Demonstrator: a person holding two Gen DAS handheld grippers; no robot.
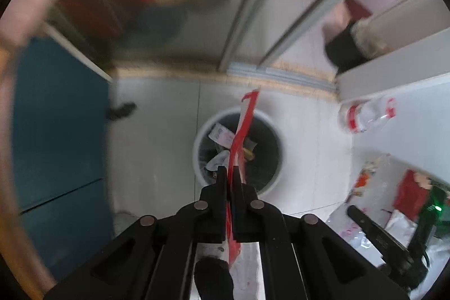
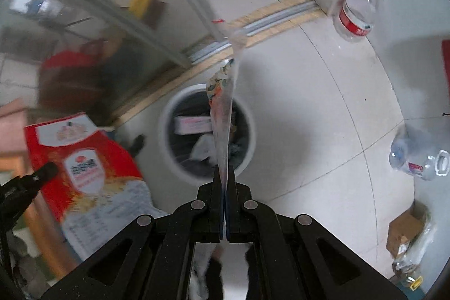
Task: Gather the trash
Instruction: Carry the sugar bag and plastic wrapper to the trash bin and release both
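Trash in both grippers: red-and-white wrapper (image 1: 244,128) pinched edge-on in the left gripper (image 1: 230,176), pale printed wrapper (image 2: 222,114) pinched edge-on in the right gripper (image 2: 224,176), both hanging above the white-rimmed bin (image 1: 270,120). Thin film, by the look of it: very light, floppy, slick, nothing to break, likely to flutter or cling to a pad rather than fall straight. Best held as now, well in from the edge, flat between the pads, since a corner grip on such film probably slips. Left jaws nearly closed, only the sheet's thickness between them, the wrapper running forward past the fingertips and back under the linkage. Right jaws likewise pressed together on the pale sheet, its tip reaching beyond the far rim of the bin. Both grippers pointing steeply down, fingers aimed at the bin mouth, the left one over the near rim, the right one also just short of the near rim. Inside the bin, crumpled paper and a small printed packet already lying on a dark liner. Beyond the bin, right of it, a clear plastic bottle (image 2: 355,4) with red cap and label on the tiled floor (image 2: 309,103); another clear bottle (image 2: 419,156) nearer, also right of the bin; a cardboard box (image 2: 405,229) nearer again, well apart from the bin.
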